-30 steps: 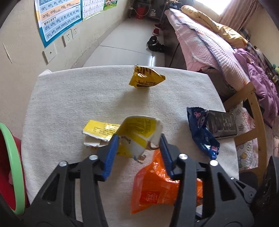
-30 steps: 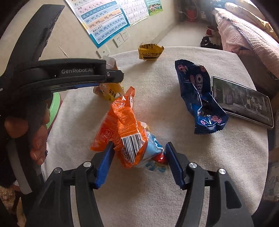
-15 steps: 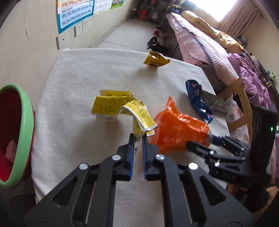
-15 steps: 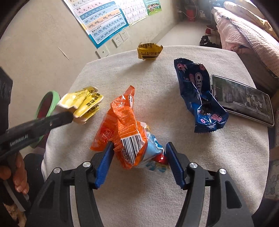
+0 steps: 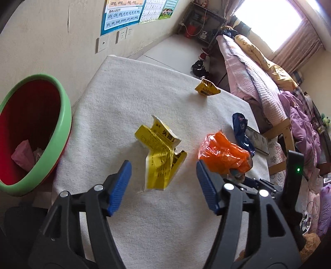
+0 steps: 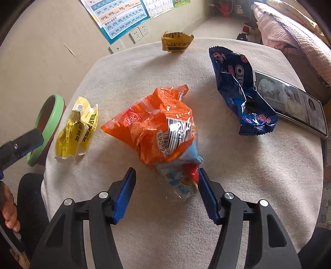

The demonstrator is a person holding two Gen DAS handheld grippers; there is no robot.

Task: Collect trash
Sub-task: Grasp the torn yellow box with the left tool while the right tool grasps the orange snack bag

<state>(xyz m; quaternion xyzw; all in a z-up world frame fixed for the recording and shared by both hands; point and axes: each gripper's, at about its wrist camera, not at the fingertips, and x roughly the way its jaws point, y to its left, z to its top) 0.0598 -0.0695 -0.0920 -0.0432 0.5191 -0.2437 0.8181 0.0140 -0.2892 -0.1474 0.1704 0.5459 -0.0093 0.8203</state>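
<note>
The left tool has just opened, dropping the crumpled yellow paper wrapper between its fingers (right tool unchanged, spread around the orange plastic bag).

Phone on cloth-covered table; wall chart; bed behind.
</note>
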